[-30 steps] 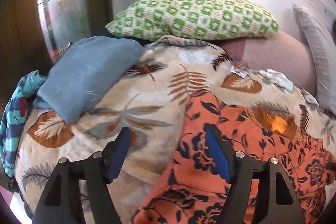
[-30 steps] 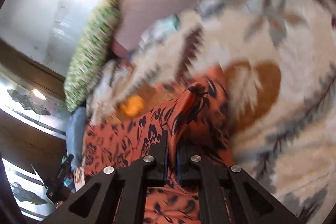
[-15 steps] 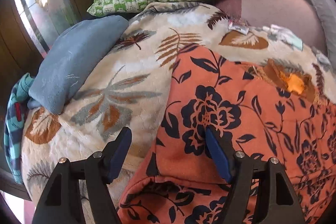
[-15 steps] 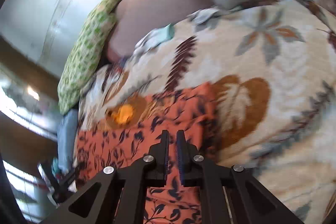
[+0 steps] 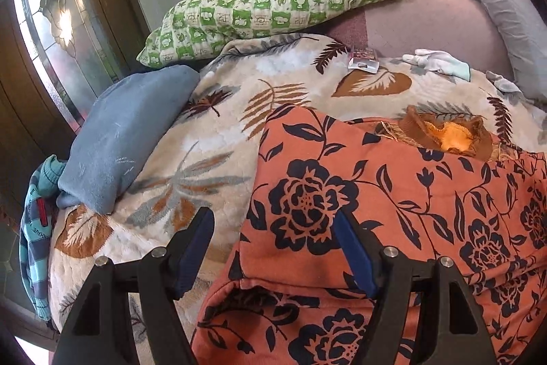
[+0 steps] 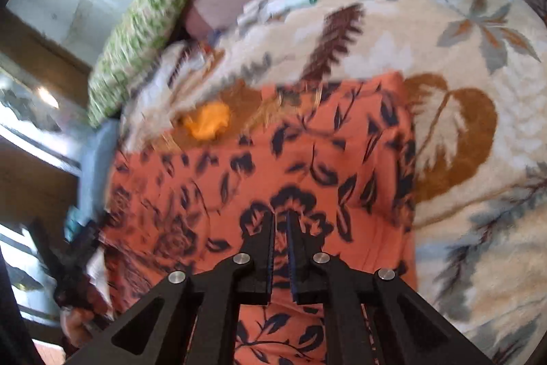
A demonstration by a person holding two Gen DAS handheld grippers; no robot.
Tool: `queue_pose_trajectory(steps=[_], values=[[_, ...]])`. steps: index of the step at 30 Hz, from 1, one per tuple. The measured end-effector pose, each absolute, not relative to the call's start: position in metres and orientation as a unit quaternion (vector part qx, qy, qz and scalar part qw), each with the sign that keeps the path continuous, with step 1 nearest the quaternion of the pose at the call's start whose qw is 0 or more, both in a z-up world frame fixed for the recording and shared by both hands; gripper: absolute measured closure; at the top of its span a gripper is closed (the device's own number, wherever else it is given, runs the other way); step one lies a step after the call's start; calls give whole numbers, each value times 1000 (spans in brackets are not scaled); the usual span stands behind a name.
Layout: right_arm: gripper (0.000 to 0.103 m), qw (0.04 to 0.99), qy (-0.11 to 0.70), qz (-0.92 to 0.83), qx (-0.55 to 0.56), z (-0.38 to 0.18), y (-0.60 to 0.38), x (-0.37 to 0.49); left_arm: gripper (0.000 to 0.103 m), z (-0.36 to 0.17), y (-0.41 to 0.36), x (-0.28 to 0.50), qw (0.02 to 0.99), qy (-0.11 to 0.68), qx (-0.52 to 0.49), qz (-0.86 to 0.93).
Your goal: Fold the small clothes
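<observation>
Leaf-print blanket (image 5: 218,139): cream ground with brown and grey foliage, covering the bed from edge to edge.

Orange floral garment (image 5: 393,211): black rose print, spread flat over the blanket's near right part; its near edge is doubled over into a thick fold. A brown neckline with a yellow lining (image 5: 451,139) shows at its far side.

Green checked pillow (image 5: 273,9): lies along the head of the bed against the wall.

Blue folded cloth (image 5: 126,135): on the blanket's left edge, partly over a striped teal garment (image 5: 34,228) that hangs off the side.

Pale glove (image 5: 434,62): at the blanket's far edge, near a small packet (image 5: 362,60).

Left gripper (image 5: 273,235): fingers spread wide, released, straddling the orange garment's left border.

Right gripper (image 6: 280,228): blue pads drawn nearly together above the orange cloth with a thin gap between; this view is blurred, so whether fabric is pinched cannot be told.
</observation>
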State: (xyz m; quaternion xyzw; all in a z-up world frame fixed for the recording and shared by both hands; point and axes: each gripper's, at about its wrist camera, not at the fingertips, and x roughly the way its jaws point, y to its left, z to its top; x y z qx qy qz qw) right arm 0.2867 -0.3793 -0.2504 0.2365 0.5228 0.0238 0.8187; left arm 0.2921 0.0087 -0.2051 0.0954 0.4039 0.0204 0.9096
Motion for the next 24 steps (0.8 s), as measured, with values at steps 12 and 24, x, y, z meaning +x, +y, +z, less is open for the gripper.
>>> queue_pose_trajectory(steps=[12, 24], values=[[94, 805, 540, 36, 244, -265, -386, 289, 29, -212, 9, 298, 906, 412, 92, 21], [94, 816, 537, 26, 212, -264, -370, 289, 15, -238, 2, 307, 881, 464, 89, 11]])
